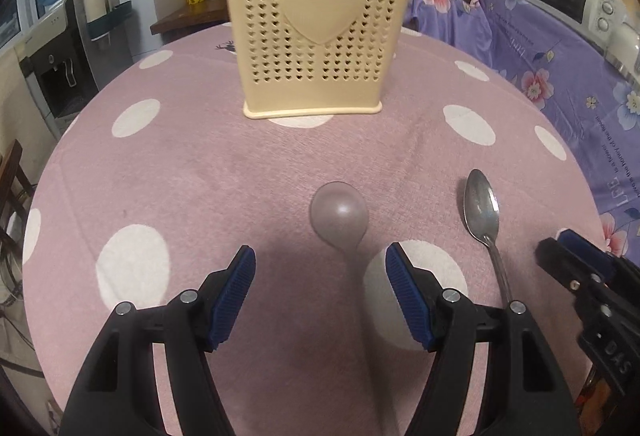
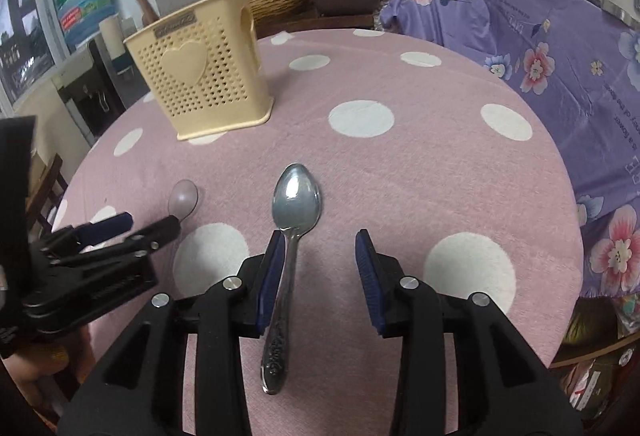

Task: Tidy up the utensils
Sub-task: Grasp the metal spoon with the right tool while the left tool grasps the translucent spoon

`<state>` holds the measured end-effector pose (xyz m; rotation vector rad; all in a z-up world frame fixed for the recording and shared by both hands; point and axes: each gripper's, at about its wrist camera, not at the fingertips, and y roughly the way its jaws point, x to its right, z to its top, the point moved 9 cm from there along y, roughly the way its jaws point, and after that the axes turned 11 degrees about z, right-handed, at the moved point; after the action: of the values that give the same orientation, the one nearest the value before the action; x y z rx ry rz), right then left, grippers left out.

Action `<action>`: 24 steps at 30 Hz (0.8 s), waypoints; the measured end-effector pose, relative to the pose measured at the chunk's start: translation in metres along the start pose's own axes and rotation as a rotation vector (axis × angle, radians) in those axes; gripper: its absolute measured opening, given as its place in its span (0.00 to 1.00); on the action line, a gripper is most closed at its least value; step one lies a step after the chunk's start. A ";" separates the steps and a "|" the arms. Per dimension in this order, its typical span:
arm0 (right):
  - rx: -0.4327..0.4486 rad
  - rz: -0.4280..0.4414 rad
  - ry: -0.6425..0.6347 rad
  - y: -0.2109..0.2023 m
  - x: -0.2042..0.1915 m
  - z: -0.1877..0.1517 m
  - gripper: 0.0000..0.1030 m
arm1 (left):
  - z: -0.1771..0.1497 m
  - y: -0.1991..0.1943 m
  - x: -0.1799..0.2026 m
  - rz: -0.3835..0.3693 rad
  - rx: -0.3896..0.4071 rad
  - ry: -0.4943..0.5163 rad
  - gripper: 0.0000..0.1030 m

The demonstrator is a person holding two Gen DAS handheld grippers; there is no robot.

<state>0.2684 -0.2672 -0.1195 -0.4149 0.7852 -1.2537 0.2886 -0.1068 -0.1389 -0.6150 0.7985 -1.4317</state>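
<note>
The left tool (image 1: 320, 268) is spread wide over the handle of the translucent pinkish plastic spoon (image 1: 339, 215). The right tool (image 2: 320, 256) is also wide, with the shiny metal spoon (image 2: 295, 203) lying flat beside its left finger. Both spoons lie near the front edge of the round pink dotted surface (image 2: 420, 163). The cream perforated plastic utensil holder (image 1: 316, 31) stands upright toward the far edge.

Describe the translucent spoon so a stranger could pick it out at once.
On the pink polka-dot tablecloth, in front of the cream heart-patterned utensil holder, two spoons lie side by side. The translucent spoon is the pale, see-through one; its neighbour, the metal spoon, is shiny steel.
</note>
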 end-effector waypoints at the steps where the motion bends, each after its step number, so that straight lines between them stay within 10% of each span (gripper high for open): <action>1: 0.002 0.001 0.003 -0.001 0.002 0.000 0.37 | 0.000 0.002 0.002 0.009 -0.005 0.001 0.65; 14: 0.007 0.033 0.018 -0.003 0.010 -0.001 0.37 | 0.015 0.017 0.005 0.085 -0.020 -0.011 0.35; 24: -0.069 0.042 -0.054 0.019 -0.007 0.007 0.37 | 0.036 -0.037 -0.029 -0.048 0.105 -0.176 0.35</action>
<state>0.2858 -0.2554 -0.1258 -0.4839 0.7896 -1.1738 0.2949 -0.0833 -0.0843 -0.6725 0.5702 -1.4320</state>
